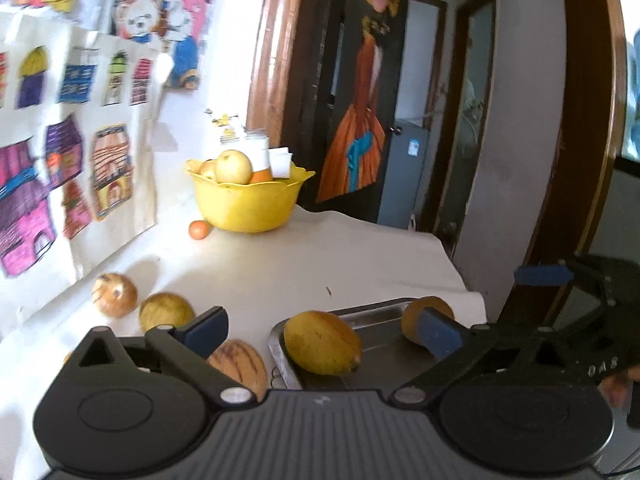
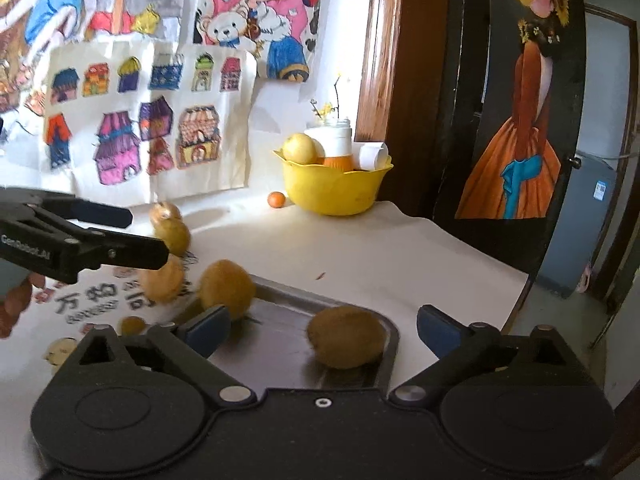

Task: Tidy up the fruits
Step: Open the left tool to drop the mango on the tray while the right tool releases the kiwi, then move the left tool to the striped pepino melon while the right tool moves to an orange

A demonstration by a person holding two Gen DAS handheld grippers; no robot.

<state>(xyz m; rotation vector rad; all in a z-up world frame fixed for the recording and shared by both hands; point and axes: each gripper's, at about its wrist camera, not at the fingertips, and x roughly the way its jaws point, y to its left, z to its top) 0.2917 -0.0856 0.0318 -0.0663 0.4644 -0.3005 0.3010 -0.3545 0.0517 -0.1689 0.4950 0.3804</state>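
Left wrist view: the left gripper (image 1: 320, 330) is held tilted downward over the steel tray (image 1: 380, 312), jaws spread wide and empty (a yellow mango (image 1: 322, 342) lies below). The right gripper (image 2: 322, 326) is likewise gaping, empty, above a kiwi (image 2: 346, 336).

Table (image 2: 400, 256) with white cover, set against the wall.
On it: metal tray (image 2: 280, 332) at the near edge, yellow bowl (image 2: 332, 192) at the back, small orange (image 2: 276, 199) just beside the bowl, loose yellow fruits (image 1: 166, 312) left of the tray.
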